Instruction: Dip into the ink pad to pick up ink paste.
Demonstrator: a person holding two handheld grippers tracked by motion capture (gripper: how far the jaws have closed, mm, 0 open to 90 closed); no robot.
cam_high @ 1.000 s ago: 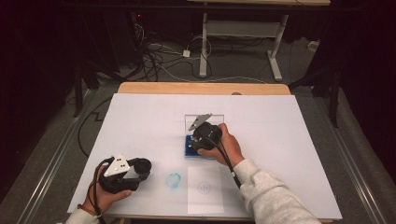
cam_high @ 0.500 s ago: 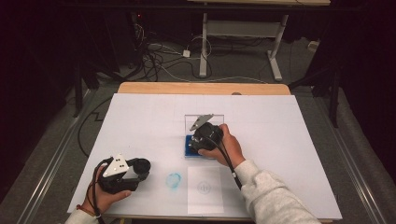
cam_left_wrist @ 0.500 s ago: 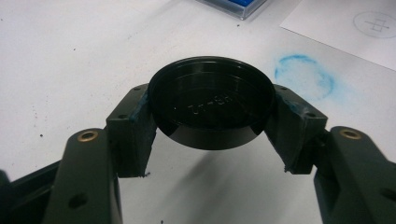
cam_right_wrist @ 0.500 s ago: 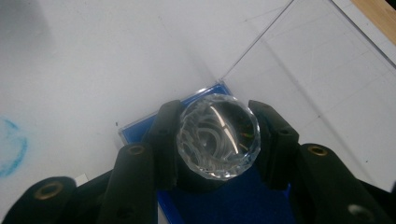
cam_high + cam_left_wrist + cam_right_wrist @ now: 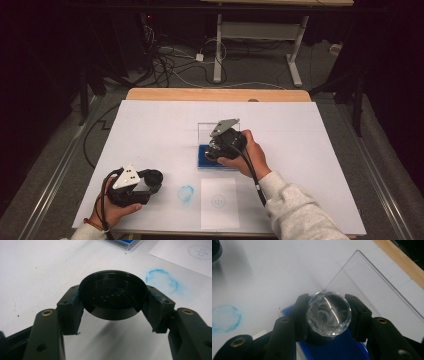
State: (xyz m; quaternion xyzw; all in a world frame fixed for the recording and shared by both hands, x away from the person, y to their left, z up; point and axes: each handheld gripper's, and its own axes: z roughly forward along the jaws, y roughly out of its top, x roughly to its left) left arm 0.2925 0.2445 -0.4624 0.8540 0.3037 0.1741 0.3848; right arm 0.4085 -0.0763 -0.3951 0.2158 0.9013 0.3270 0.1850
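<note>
Gripping faceted knob [image 5: 329, 316] w/ right gripper [image 5: 327, 315], left gripper [image 5: 113, 301] clamps black cap [image 5: 113, 297].

I see white sheet [image 5: 150, 130] covering table; bare wooden edge [image 5: 215, 94] exposed along far side. Grey floor [image 5: 60, 165] around table, metal rail [image 5: 50, 190] running along each side. Beyond table: white desk frame [image 5: 220, 45] on two legs, tangle of cables [image 5: 170, 60] on floor. Surroundings dark; I read light on tabletop only.
</note>
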